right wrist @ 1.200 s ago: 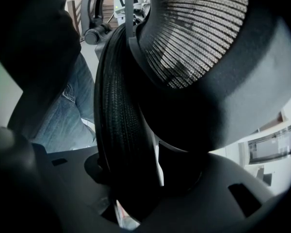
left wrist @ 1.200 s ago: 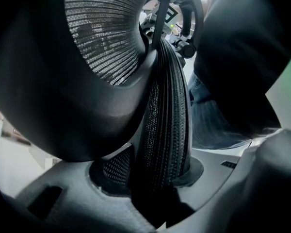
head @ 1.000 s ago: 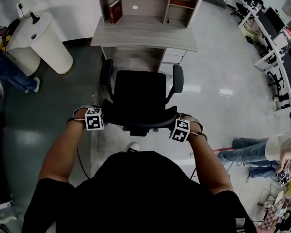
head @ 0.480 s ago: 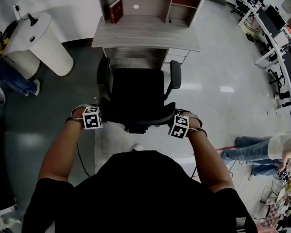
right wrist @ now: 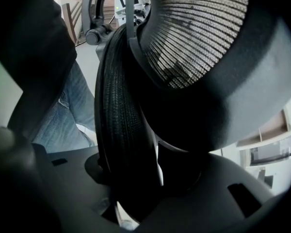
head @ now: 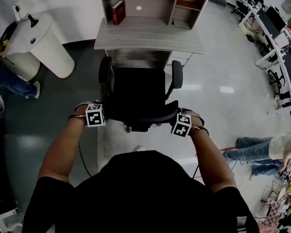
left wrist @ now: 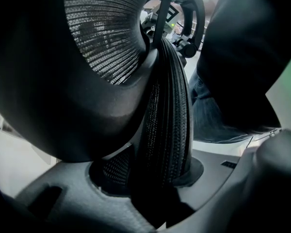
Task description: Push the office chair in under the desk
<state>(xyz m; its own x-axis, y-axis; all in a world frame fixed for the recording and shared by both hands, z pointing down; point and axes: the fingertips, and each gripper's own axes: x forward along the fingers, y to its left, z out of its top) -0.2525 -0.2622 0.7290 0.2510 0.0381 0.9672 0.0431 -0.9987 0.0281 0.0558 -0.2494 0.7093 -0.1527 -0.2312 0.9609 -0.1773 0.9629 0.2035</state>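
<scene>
A black office chair [head: 138, 93] stands on the pale floor just near of a light grey wooden desk [head: 145, 35], facing the opening under it. Its seat lies almost wholly on the near side of the desk's edge, and its left armrest [head: 105, 71] and right armrest [head: 177, 75] stop just short of that edge. The left gripper [head: 95, 115] sits at the left end of the top of the chair's mesh backrest [head: 136, 114] and the right gripper [head: 181, 124] at the right end, both pointing steeply down. In the left gripper view the backrest's ribbed mesh rim [left wrist: 167, 110] runs down between the jaws and fills the gap, so this gripper is grasping the backrest. The right gripper view shows the same rim [right wrist: 119, 110] clamped between its jaws. On the desk's shelf unit a dark red book [head: 118, 12] stands upright in the left compartment. A white cylindrical bin [head: 43, 42] stands on the floor to the desk's left, and a person's legs in blue jeans [head: 252, 149] show at the right.
</scene>
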